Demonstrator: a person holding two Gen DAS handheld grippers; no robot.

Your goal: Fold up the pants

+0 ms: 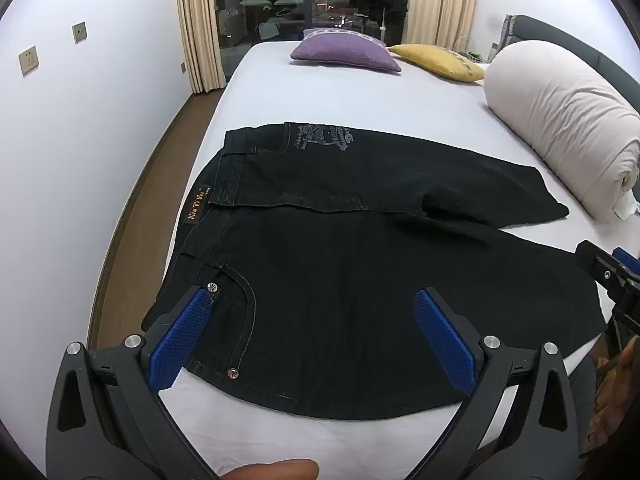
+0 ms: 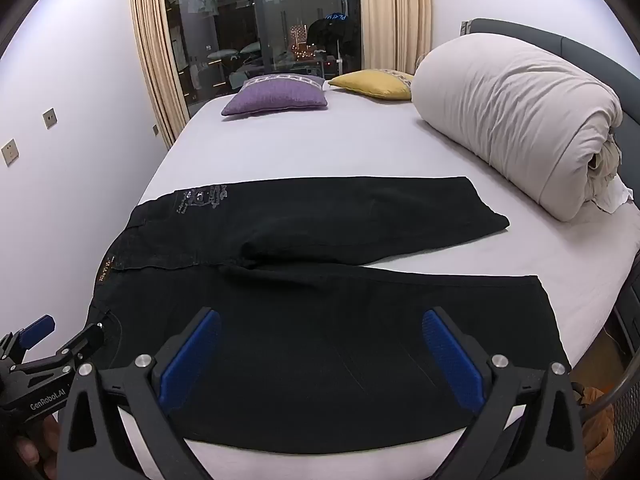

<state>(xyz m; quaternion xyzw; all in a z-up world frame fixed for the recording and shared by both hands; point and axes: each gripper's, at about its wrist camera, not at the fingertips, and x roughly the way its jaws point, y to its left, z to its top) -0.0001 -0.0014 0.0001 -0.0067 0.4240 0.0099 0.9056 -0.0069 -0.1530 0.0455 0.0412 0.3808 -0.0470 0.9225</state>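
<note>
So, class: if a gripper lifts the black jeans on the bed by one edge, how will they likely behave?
The black jeans will probably drape rather than hold shape, since they lie flat and creased on the bed. The denim looks thick, so likely rather heavy. Its matte weave should grip the ribbed blue pads.

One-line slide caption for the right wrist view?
Open right gripper hovers over black pants spread flat on the bed; left gripper at the waistband side.
</note>
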